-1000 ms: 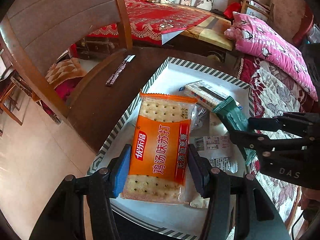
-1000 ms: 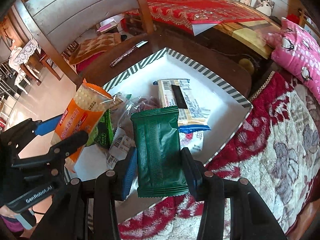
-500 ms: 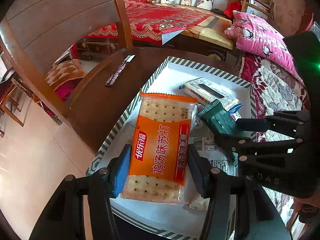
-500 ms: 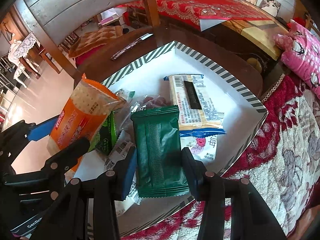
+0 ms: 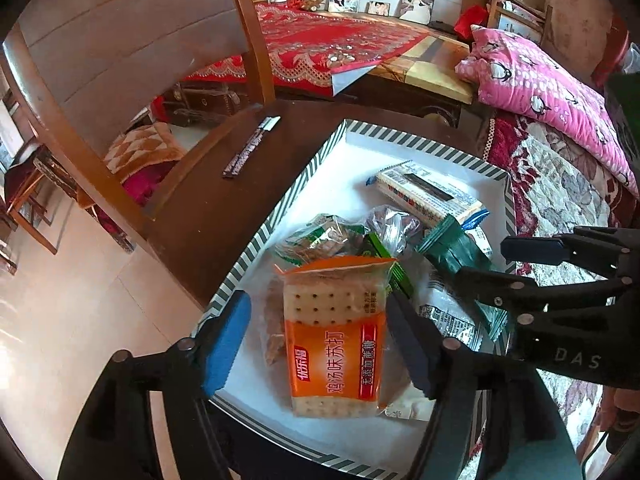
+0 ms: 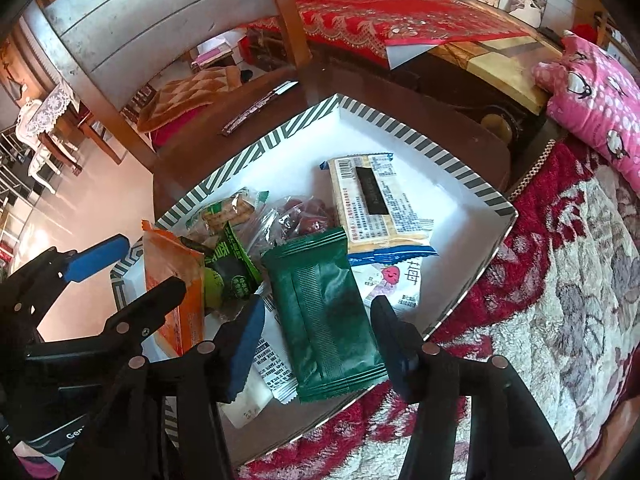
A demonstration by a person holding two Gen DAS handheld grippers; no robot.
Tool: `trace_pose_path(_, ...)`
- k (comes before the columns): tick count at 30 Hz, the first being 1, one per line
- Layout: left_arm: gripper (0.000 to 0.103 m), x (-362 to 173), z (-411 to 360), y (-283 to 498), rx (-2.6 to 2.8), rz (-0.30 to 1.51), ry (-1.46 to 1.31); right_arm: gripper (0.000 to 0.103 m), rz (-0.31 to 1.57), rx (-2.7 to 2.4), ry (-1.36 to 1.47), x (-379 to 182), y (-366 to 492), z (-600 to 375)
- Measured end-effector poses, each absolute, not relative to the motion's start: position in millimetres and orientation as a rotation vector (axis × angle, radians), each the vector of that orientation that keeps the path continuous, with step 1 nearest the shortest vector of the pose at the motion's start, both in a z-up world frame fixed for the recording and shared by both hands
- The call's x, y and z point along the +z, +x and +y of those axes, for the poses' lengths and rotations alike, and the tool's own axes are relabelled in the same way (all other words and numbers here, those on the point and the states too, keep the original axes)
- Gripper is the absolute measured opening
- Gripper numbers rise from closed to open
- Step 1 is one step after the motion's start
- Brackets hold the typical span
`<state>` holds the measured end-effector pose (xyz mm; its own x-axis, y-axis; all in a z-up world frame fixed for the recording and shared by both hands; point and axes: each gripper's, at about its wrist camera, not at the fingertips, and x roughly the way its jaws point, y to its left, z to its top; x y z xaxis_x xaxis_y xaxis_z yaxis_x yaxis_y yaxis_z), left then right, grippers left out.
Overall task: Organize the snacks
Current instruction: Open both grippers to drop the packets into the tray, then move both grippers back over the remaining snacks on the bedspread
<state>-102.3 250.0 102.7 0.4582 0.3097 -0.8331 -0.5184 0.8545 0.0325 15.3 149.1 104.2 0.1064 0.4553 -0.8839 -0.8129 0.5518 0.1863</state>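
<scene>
Both claws have just been opening: the left claw [image 5: 320, 344] now stands apart around the orange cracker pack [image 5: 334, 340], the right claw [image 6: 320, 344] around the green packet [image 6: 324, 316]. Both packs lie in the striped tray [image 6: 472, 176]; snacks beneath at 12 o'clock are half hidden.

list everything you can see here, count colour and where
tray: 1, white, striped rim, on dark table
orange cracker pack: 1, in tray, between open left jaws
green packet: 1, in tray, between open right jaws
cream cracker pack: 1, blue-edged, tray middle
red-fruit bag: 1, clear, tray
dark wrapper strip: 1, on table
pink pillow: 1, right
left hand-held gripper: black, jaws just opening
right hand-held gripper: black, jaws just opening
</scene>
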Motion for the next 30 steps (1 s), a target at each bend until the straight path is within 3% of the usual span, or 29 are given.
trace_pose_path(13,0.082,124,224,-95,0.478,0.924,-0.227,0.066,1.057,0.905,-0.329,127,16,98)
trace_pose_path(30,0.083,124,146,-54,0.338,0.942,-0.163,0.070,1.057,0.743,-0.256,128,24,-2)
